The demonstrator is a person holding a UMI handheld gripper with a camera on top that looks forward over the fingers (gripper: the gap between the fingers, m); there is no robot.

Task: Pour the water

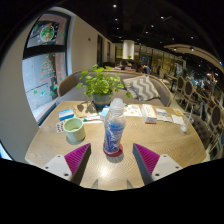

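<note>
Standing between released gripper (111, 160) fingers: bottle (113, 128); cup (74, 129) beside; bottle's contents unclear

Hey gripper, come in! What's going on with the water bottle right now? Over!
Gripper open, pink pads either side. Water bottle upright on the table, standing between the fingers, not squeezed. Green cup beside it, potted plant behind. Nothing blocking.
</note>
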